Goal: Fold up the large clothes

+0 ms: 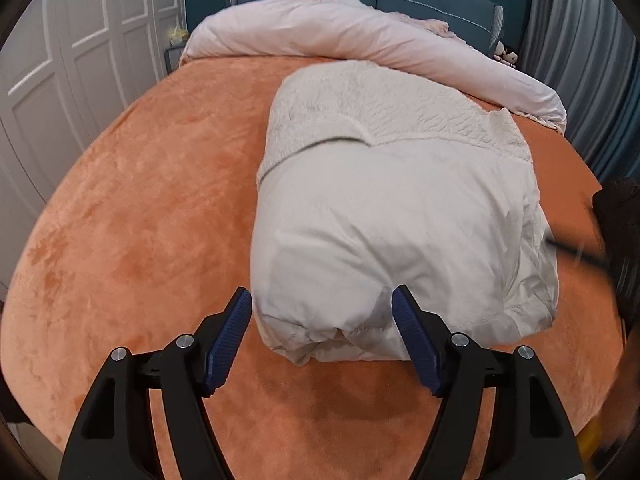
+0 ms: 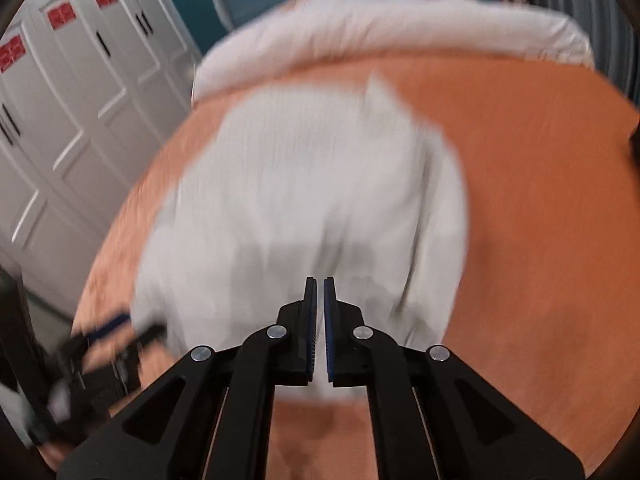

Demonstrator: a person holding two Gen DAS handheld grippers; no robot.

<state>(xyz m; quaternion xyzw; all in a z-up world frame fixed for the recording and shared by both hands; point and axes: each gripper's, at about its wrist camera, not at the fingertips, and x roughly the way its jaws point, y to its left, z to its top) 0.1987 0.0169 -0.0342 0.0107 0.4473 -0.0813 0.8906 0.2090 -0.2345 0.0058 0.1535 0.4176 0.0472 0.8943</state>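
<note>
The left black plastic two-finger gripper (image 1: 322, 334) carries ribbed blue rubber pads (image 1: 228, 344), with round silver screws (image 1: 185, 340) at its linkage joints, the outer pair toward 8 and 4 o'clock. The right black plastic gripper (image 2: 319, 328) matches, with triangular cutouts in its arms.

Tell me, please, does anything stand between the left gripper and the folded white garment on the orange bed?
Nothing visible does. The left gripper is open, and its jaws already flank the near end of the white garment, which lies alone on the orange bed cover. The pink duvet lies farther back, behind the garment.
</note>
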